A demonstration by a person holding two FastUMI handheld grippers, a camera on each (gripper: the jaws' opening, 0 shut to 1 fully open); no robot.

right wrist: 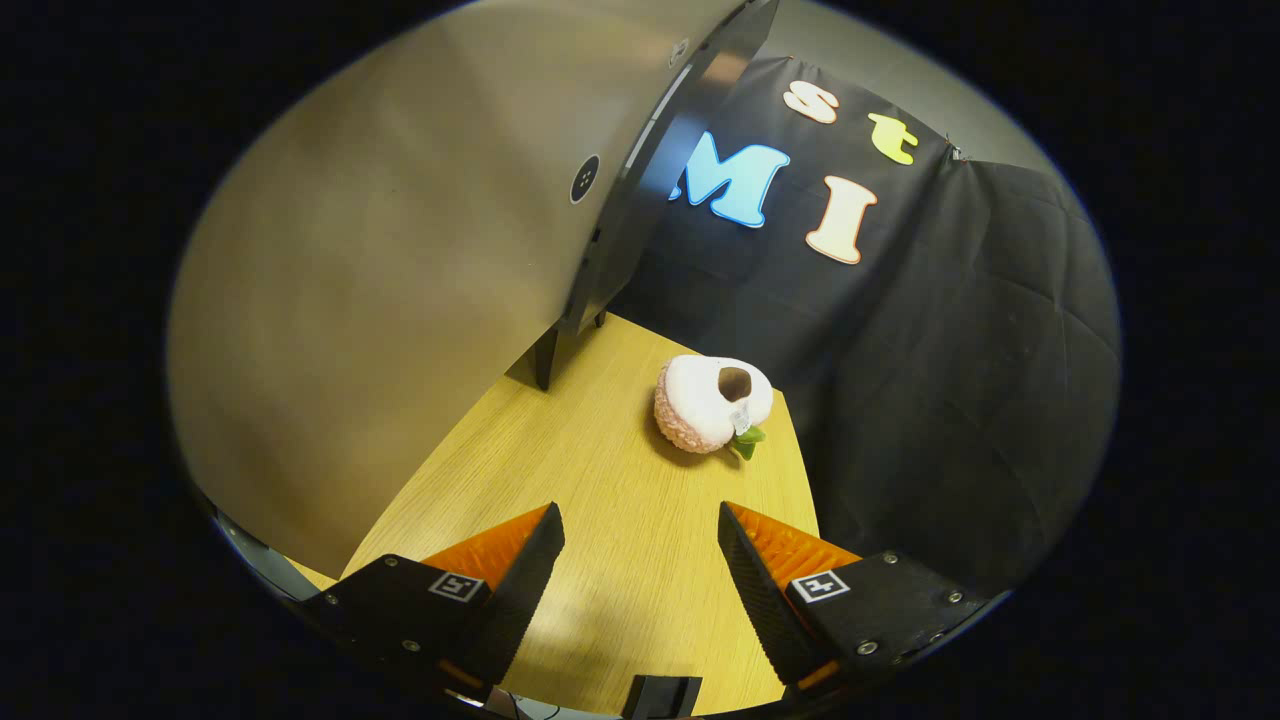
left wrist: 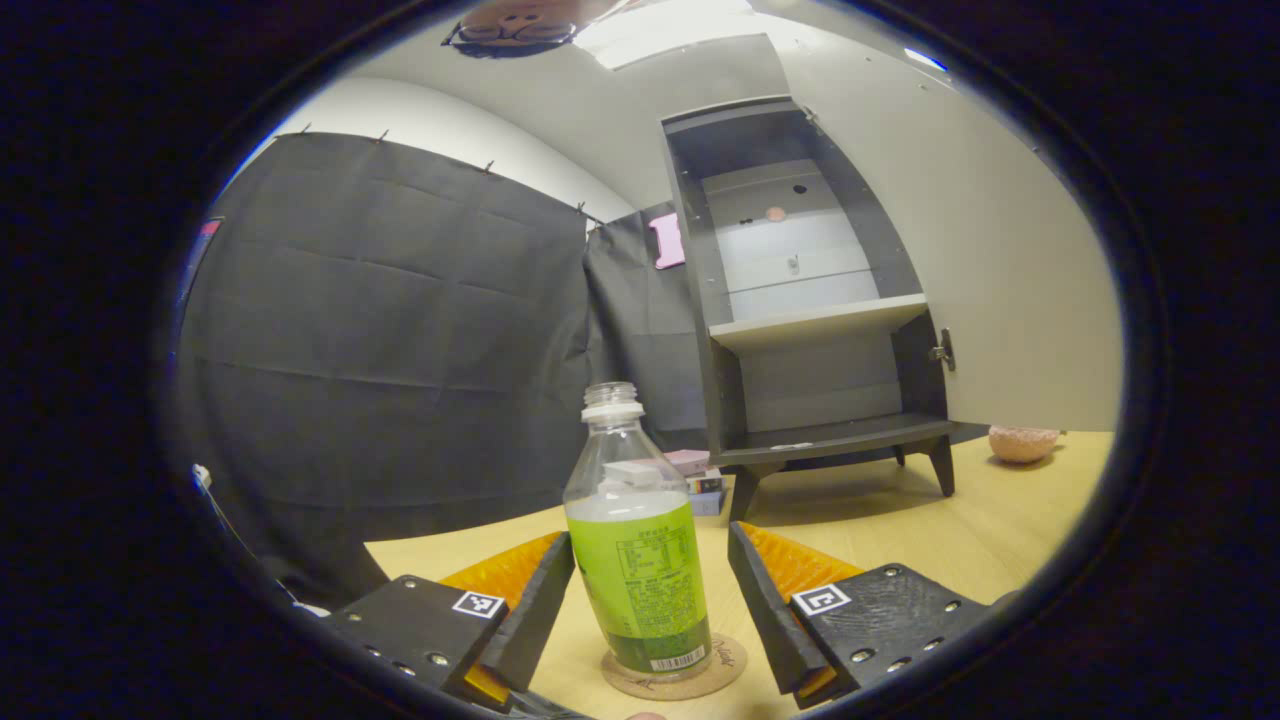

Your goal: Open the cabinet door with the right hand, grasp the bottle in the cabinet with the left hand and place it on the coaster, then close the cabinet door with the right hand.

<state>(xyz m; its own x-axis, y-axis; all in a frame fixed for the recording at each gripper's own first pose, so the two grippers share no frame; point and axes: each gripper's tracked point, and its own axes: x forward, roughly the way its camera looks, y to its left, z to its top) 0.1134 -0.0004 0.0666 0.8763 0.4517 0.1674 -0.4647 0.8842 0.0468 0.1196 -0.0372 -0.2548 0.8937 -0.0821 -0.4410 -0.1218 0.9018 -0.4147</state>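
Bottle [left wrist: 637,540] stands upright on the coaster [left wrist: 676,670], bottom centre of the left gripper view; clear plastic w/ green label, white neck ring, no cap on. It sits between the left gripper [left wrist: 650,590] fingers, a gap showing on each side, so that claw is spread wide and touching nothing. Coaster is a round cork disc on the wood table [left wrist: 1000,530]. Further back, right of centre, the cabinet [left wrist: 815,320] is open: grey shelves inside, dark frame, short legs. Its door [left wrist: 1000,250] swings out to the right and fills the right side of the frame. Small stack of boxes [left wrist: 700,480] by the cabinet's left leg. Pink plush [left wrist: 1022,442] on the table at the far right, under the door edge. In the right gripper view the right gripper [right wrist: 640,560] is also spread apart, empty, over bare table [right wrist: 620,580]. Door [right wrist: 400,280] takes up the left half of that frame; plush [right wrist: 712,402] lies centre-right, near the table edge.
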